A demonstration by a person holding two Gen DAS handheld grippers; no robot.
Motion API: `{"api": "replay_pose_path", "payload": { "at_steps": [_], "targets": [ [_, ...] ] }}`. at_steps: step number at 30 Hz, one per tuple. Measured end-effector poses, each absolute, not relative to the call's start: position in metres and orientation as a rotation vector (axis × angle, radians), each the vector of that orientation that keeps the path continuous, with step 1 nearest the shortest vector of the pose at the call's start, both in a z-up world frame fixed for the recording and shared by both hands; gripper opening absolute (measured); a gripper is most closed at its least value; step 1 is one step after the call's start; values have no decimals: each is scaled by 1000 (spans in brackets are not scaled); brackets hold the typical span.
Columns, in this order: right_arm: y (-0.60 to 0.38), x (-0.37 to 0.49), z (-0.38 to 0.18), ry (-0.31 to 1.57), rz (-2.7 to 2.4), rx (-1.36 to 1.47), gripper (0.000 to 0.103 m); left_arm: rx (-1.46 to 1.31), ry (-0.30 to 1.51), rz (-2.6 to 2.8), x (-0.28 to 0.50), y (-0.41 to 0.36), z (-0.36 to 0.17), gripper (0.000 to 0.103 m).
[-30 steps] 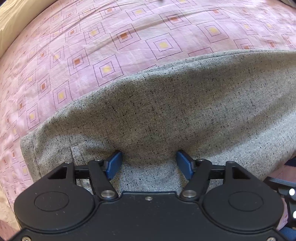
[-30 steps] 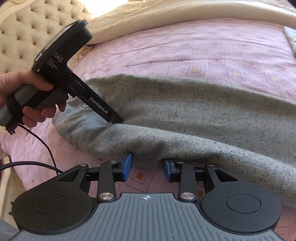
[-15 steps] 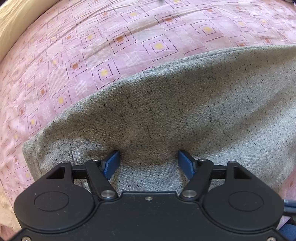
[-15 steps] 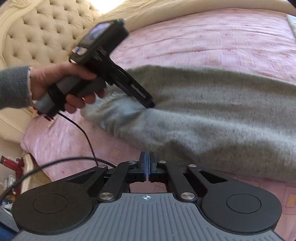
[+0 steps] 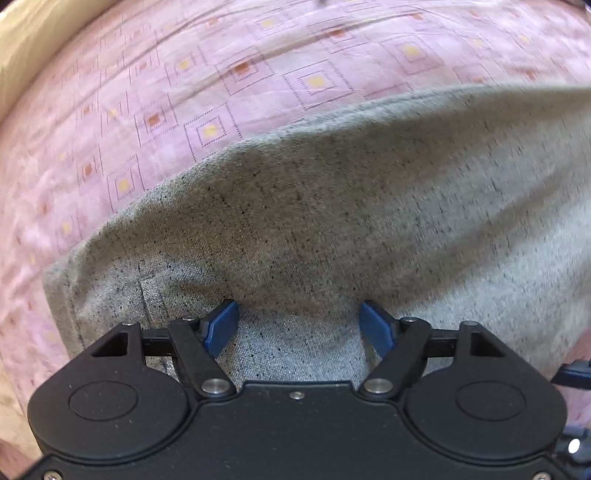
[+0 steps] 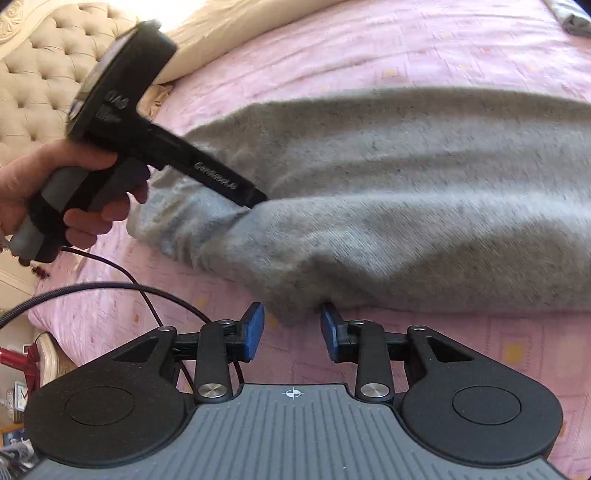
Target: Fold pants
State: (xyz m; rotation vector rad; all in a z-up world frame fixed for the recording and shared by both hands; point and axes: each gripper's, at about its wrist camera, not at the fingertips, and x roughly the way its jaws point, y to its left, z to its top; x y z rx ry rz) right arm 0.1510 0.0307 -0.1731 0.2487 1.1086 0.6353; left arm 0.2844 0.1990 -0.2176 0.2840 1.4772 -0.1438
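Note:
Grey speckled pants (image 5: 332, 206) lie folded lengthwise on a pink patterned bedspread (image 5: 184, 92). My left gripper (image 5: 299, 325) is open, its blue pads wide apart over the cloth near the waistband end. In the right wrist view the pants (image 6: 406, 192) stretch across the bed, and the left gripper's black body (image 6: 155, 122), held in a hand, points into their left end. My right gripper (image 6: 291, 328) is open, with the near fold edge of the pants just in front of its pads.
A tufted cream headboard (image 6: 37, 81) and a beige pillow (image 6: 229, 40) lie at the left and back. A black cable (image 6: 110, 288) loops over the bed's near-left corner. Another grey cloth (image 6: 572, 18) lies far right.
My right gripper was shut half a second ago and has opened again at the pants' near edge. The left gripper stays open and has shifted slightly along the waistband end.

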Motion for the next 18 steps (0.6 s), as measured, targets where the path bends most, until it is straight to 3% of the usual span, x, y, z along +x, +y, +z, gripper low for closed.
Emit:
{"api": "replay_pose_path", "payload": {
  "at_steps": [4,13,18],
  "targets": [
    [43,150,-156,989,613,230,33,305,1505,-164,294,198,-220,78],
    [36,120,-182,1175,498,219,33,329,1450,-217,278,201,-218,78],
    [43,127,-194,1153,482,257,33,320,1409,-248,268,208,-204,68]
  ]
}}
